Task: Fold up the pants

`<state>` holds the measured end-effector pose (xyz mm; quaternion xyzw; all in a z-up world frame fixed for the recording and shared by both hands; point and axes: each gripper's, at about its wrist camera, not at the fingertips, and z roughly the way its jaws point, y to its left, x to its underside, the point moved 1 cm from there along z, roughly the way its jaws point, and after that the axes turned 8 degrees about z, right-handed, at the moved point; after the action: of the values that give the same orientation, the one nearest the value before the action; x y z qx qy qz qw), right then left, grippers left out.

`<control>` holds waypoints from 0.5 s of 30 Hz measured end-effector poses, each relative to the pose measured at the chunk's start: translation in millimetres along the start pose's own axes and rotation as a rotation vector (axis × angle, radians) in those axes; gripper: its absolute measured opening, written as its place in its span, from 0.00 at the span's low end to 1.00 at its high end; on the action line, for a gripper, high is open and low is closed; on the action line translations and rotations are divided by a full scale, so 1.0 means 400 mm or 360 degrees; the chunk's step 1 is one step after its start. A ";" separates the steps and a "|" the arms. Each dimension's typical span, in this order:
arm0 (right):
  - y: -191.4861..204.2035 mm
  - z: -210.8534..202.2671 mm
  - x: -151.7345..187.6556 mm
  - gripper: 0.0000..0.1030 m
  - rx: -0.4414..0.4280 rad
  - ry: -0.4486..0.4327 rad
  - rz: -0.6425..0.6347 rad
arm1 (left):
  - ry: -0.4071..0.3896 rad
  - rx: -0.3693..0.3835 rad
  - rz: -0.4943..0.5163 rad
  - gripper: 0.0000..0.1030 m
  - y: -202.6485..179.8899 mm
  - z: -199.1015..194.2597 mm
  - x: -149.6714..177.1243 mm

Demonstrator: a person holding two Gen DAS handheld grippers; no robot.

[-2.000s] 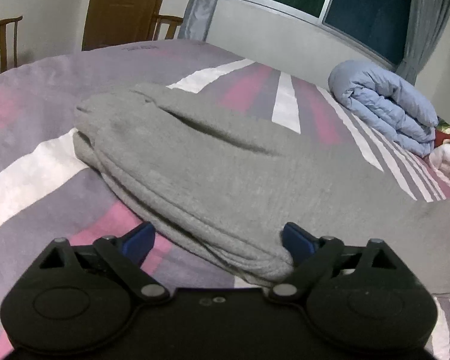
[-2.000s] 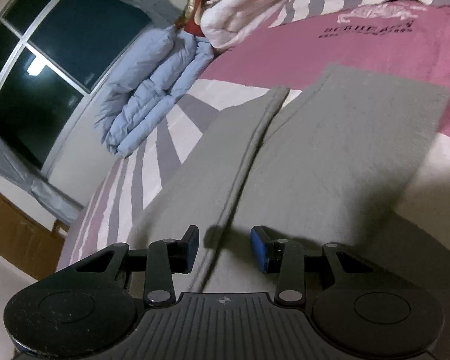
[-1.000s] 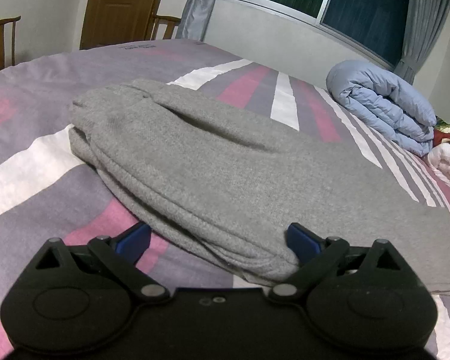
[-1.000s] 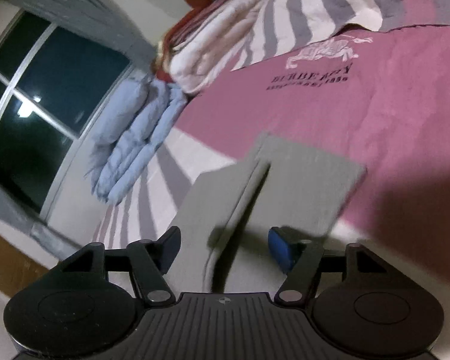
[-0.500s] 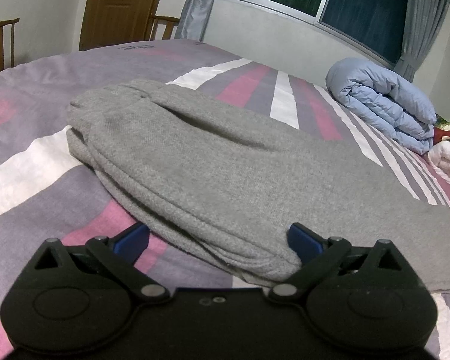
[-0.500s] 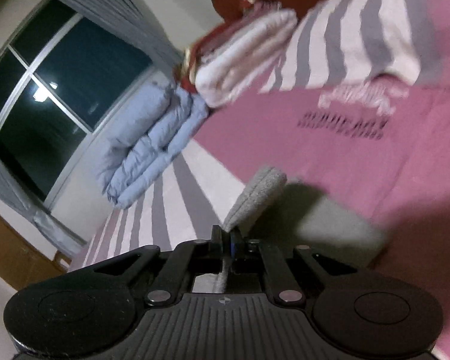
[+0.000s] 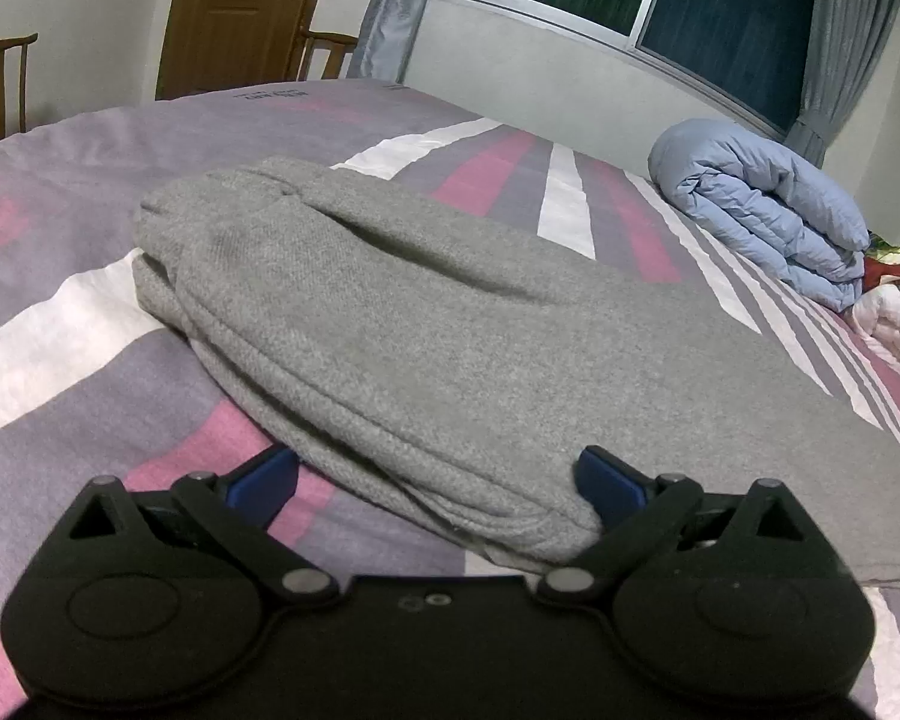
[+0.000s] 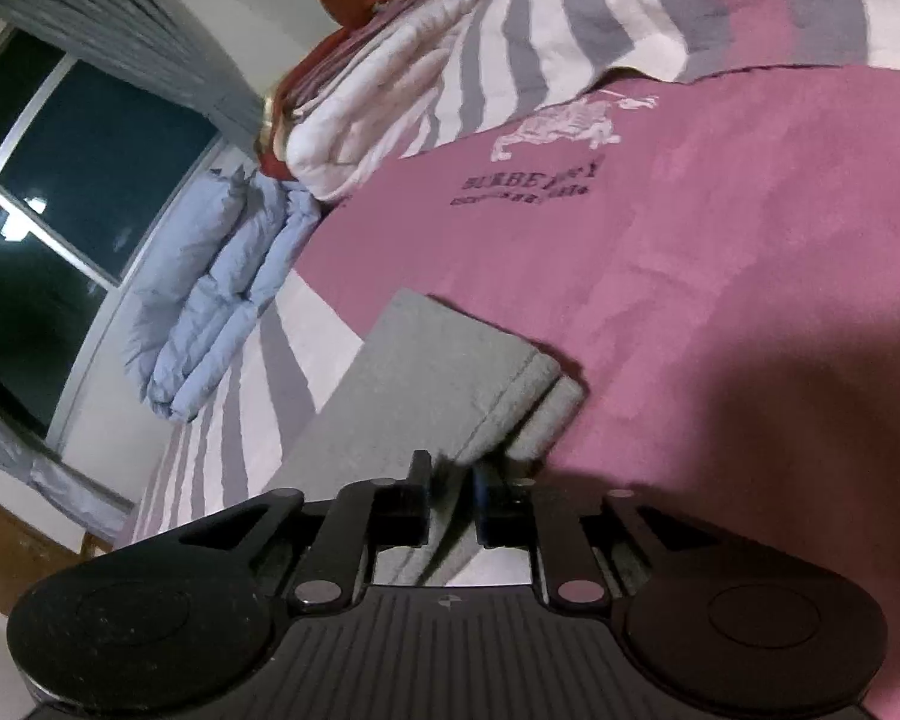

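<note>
Right gripper [image 8: 453,495] pinches the pants [image 8: 426,384] leg hem, jaws just reopened slightly. Left gripper [image 7: 438,474] straddles the waistband, released. Risk: thin hold may let the hem slip.

Indoor light is dim and slightly purple-tinted against the dark night window panes [image 7: 726,12]. A lamp's reflection glints in the glass of the right wrist view. A broad soft shadow darkens the pink striped bedsheet [image 8: 750,420] at lower right. Fisheye curvature bends both views' edges, with black vignetted corners.

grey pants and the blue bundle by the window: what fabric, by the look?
Grey pants: looks like a soft knit, probably fleece or jersey; matte, speckled heathered surface, stitched hem rows. Blue bundle: looks like a puffy quilted duvet, smooth woven shell with a slight sheen; filling not visible.
</note>
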<state>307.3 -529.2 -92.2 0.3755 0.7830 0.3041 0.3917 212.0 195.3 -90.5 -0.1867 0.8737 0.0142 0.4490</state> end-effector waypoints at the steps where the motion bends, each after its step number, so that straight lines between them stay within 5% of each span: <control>1: 0.009 0.002 -0.003 0.10 0.0018 -0.0001 -0.0045 | 0.0001 0.0001 -0.0001 0.91 0.000 0.000 0.000; 6: 0.064 -0.026 -0.022 0.06 -0.0088 -0.0079 -0.0152 | 0.0001 -0.0002 0.0004 0.92 0.000 0.001 0.000; 10: 0.018 0.033 -0.015 0.06 0.0078 0.0032 -0.0141 | 0.0003 -0.0006 0.0009 0.92 -0.001 0.002 0.000; 15: 0.011 0.033 -0.008 0.06 0.0058 0.0013 -0.0177 | 0.0003 -0.0006 0.0010 0.92 0.002 0.002 0.001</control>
<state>321.5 -527.0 -94.1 0.3373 0.8096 0.2691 0.3979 212.2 196.0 -91.2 -0.1848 0.8747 0.0172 0.4477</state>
